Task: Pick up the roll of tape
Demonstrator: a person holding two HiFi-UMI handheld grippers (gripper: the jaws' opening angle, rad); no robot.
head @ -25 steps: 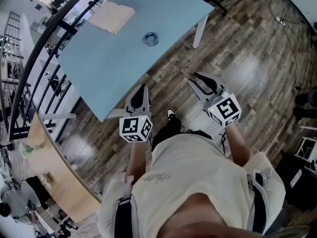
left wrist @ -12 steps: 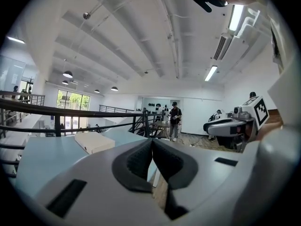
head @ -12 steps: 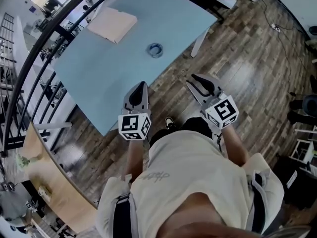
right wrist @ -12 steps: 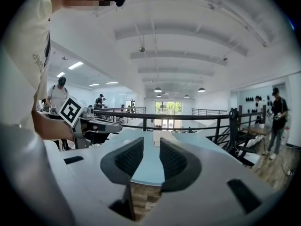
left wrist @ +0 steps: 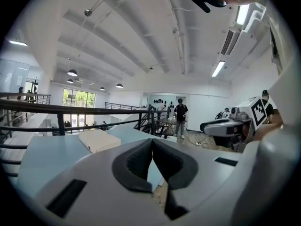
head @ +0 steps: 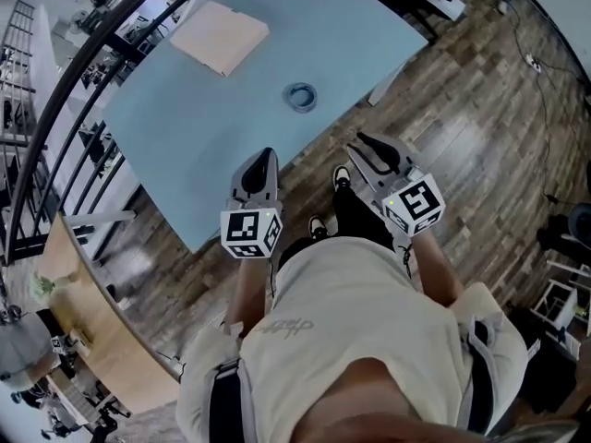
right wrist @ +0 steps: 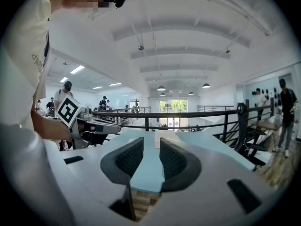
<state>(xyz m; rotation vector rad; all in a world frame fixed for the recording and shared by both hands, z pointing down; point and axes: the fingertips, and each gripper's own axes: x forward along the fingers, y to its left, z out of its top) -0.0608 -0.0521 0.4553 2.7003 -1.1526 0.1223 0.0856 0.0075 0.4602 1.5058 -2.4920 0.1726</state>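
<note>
The roll of tape, a small blue-grey ring, lies flat on the light blue table, toward its near right side. Both grippers are held short of the table edge, over the wooden floor. My left gripper points at the table's near edge with its pads pressed together and nothing in them. My right gripper is to the right of it, its pads a narrow gap apart and empty. Neither gripper view shows the tape.
A flat beige box lies on the far part of the table. A black railing runs along the table's left side. A white table leg stands at the right corner. Several people stand in the distance.
The person has stepped toward the table, one foot forward. The table and tape sit nearer to both grippers in the head view. The jaws look unchanged.
</note>
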